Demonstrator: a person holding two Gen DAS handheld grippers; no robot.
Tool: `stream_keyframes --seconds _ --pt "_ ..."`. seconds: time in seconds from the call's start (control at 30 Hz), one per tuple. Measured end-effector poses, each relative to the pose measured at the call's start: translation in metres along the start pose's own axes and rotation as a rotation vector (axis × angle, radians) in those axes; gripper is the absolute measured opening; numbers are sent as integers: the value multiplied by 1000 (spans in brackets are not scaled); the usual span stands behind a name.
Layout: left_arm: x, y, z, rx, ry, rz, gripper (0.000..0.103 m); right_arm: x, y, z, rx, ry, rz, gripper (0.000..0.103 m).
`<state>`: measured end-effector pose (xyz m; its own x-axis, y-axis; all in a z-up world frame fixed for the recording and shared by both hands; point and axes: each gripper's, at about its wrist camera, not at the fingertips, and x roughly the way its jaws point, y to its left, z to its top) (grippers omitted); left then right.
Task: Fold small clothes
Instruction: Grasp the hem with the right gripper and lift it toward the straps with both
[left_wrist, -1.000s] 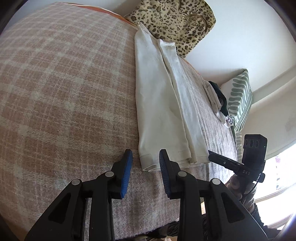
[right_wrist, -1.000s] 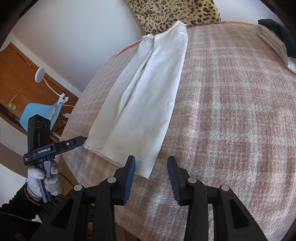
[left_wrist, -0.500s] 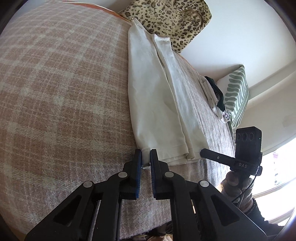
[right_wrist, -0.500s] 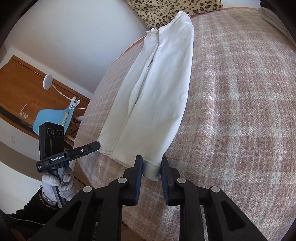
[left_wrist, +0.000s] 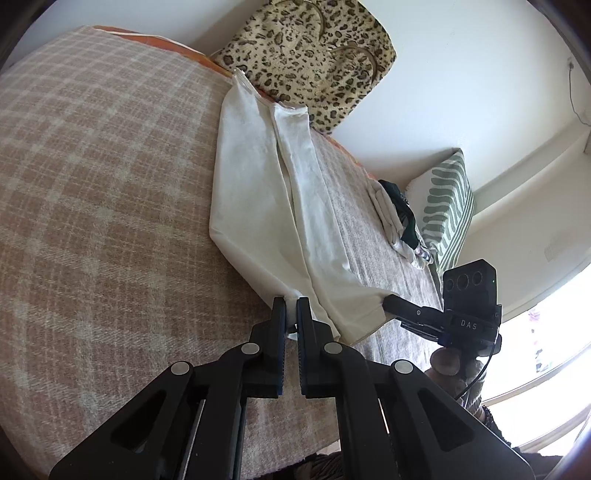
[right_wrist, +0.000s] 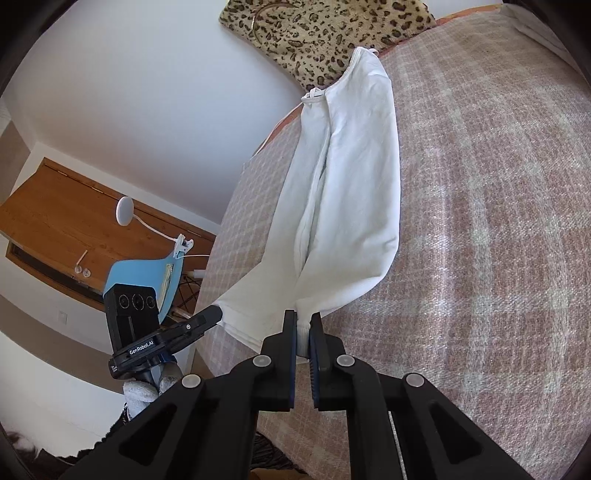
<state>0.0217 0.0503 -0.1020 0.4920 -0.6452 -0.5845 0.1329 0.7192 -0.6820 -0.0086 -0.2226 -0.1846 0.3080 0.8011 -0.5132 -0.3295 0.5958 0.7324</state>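
Observation:
A long white garment (left_wrist: 258, 199), folded lengthwise, lies on the plaid bed cover (left_wrist: 92, 184); it also shows in the right wrist view (right_wrist: 351, 192). My left gripper (left_wrist: 290, 306) is shut on one near hem corner. My right gripper (right_wrist: 303, 321) is shut on the other near hem corner. Both corners are lifted off the bed, so the near end hangs in the air while the far end rests on the cover (right_wrist: 498, 221). Each gripper is visible in the other's view: the right one (left_wrist: 391, 302), the left one (right_wrist: 214, 314).
A leopard-print bag (left_wrist: 314, 55) leans on the wall at the far end of the garment. A pile of clothes (left_wrist: 399, 221) and a green striped pillow (left_wrist: 447, 206) lie at the right. A blue chair (right_wrist: 147, 273) and wooden desk (right_wrist: 55, 221) stand beyond the bed's edge.
Both grippers went from open to shut on the garment's near hem corners, then lifted the near end off the bed.

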Motion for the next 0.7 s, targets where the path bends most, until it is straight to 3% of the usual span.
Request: stream_keyframes --seconds 0.33,0.7 --pt "6 1 42 -14 -73 1 4 4 2 40 17 -55 -6 4" --pt "30 12 76 -35 -104 40 4 28 -15 84 9 -97 -54 4"
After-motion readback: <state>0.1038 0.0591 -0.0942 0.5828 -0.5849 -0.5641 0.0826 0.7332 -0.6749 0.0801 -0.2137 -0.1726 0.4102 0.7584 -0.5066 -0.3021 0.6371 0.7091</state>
